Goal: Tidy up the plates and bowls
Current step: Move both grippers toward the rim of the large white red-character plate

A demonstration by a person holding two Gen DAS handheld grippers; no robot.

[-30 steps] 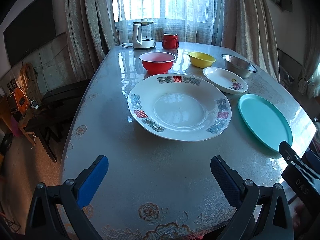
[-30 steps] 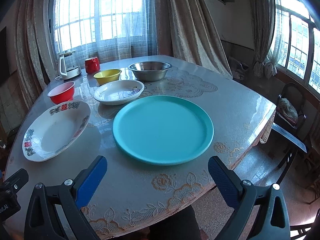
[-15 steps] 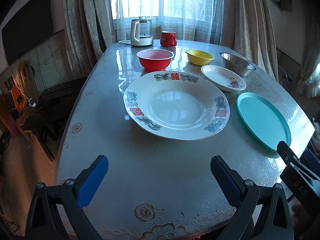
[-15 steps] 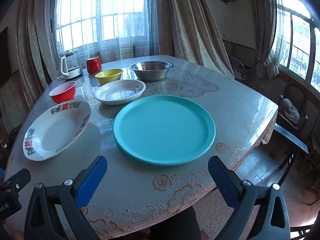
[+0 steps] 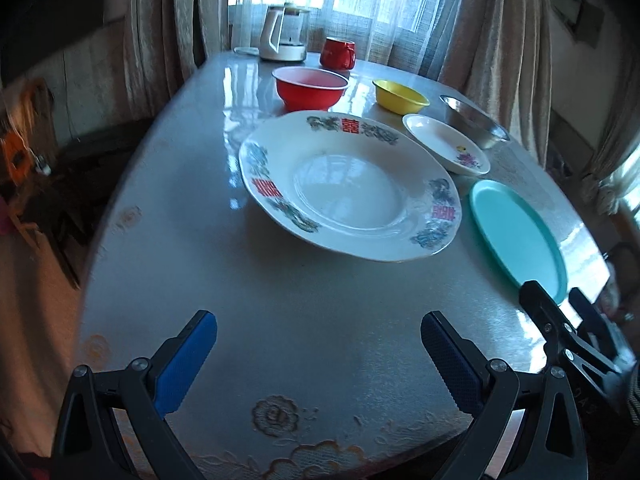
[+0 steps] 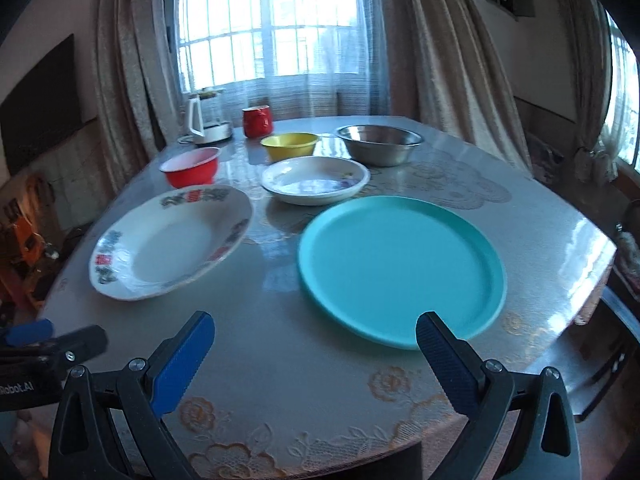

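A large white patterned plate [image 5: 348, 192] [image 6: 168, 240] lies on the table, a teal plate [image 5: 516, 232] [image 6: 400, 268] to its right. Behind them are a small white floral plate [image 5: 444, 144] [image 6: 316, 180], a red bowl [image 5: 310, 88] [image 6: 192, 168], a yellow bowl [image 5: 400, 96] [image 6: 290, 146] and a steel bowl [image 5: 474, 122] [image 6: 380, 144]. My left gripper [image 5: 318, 344] is open and empty over the near table edge, facing the patterned plate. My right gripper [image 6: 314, 344] is open and empty, just short of the teal plate's near rim.
A white kettle [image 5: 282, 36] [image 6: 206, 120] and a red mug [image 5: 338, 54] [image 6: 258, 121] stand at the far end by the curtained window. The table [image 5: 280, 288] has a glossy lace-patterned cover. A chair [image 6: 612, 340] stands at the right.
Both grippers have shifted a little; the left view has moved closer and tilted toward the patterned plate, the right view has swung left and nearer the teal plate. The dishes have not moved.
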